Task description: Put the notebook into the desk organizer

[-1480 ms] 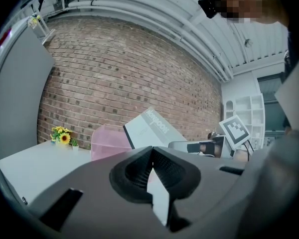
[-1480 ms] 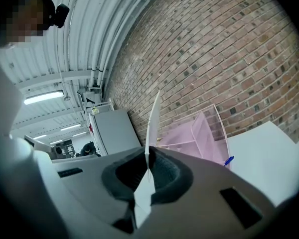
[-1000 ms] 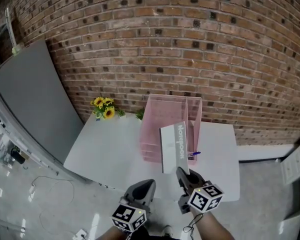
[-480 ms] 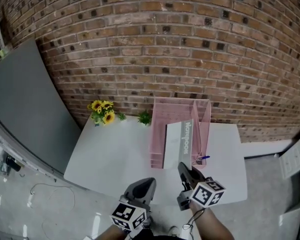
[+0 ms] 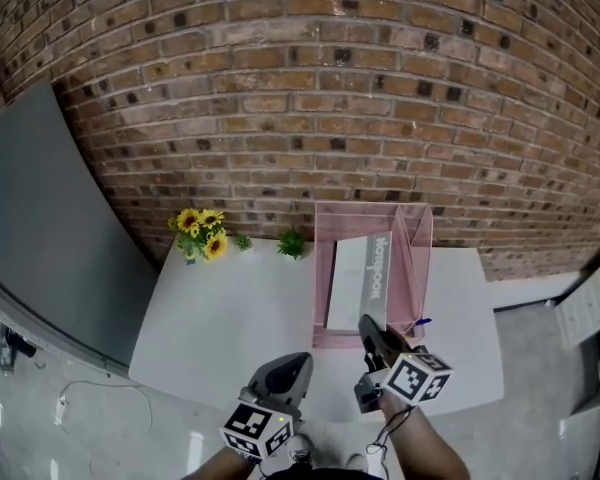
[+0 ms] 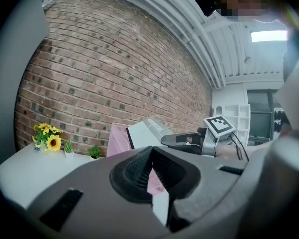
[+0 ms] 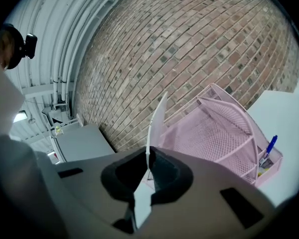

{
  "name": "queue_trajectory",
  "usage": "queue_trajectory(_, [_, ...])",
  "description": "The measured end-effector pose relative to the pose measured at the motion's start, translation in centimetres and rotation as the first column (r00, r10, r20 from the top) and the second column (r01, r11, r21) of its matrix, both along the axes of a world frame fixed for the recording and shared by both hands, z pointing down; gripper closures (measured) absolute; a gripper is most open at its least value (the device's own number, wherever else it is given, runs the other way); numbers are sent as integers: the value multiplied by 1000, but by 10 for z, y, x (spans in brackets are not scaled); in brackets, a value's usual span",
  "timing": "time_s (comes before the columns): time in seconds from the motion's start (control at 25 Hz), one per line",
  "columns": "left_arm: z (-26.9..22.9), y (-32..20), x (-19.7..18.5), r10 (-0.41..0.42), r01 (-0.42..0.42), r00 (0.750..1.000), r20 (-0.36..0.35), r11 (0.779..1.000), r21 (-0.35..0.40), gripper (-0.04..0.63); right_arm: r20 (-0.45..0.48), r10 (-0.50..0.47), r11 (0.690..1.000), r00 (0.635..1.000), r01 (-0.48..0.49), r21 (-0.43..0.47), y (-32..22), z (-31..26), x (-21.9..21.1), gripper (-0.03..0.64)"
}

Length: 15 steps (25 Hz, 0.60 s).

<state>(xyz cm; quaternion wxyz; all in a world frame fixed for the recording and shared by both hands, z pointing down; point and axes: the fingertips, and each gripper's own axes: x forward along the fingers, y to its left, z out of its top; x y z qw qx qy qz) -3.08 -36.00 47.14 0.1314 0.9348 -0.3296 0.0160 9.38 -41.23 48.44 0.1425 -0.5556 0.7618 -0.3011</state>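
Head view: notebook (image 5: 364,284), clamped at its near edge by right gripper (image 5: 368,328), has been carried from just before desk organizer (image 5: 322,268) to over its opening, so insertion is prob. next; left gripper (image 5: 294,366) is held closed, empty, short of organizer.

Both grippers show at the bottom of the head view, side by side and apart, pointing forward and close to level. The left gripper (image 5: 292,368) has its jaws closed together, tips meeting, with nothing between them. The left cube (image 5: 255,430) of square markers sits behind the jaws, tilted up toward the camera. The right gripper (image 5: 368,328) reaches a little farther forward than the left. Its jaws are clamped on an edge of the notebook (image 5: 365,280), which rises from them. The right cube (image 5: 417,378) sits just behind those jaws. The right forearm (image 5: 432,455) comes in from the bottom edge, and only a sliver of the left arm shows.
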Motion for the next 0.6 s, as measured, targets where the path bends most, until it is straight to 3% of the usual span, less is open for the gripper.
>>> queue_trajectory(0.36, [5,-24,1,50,-50,999,-6,999,-17,591,-37,44,996,998,-47,-73,-30,5,6,595])
queue_trajectory(0.6, [9,-26,7,77,-78,997,-13,996,-32,591,-86,9,989,996,-21,-143,-38,19,8,564])
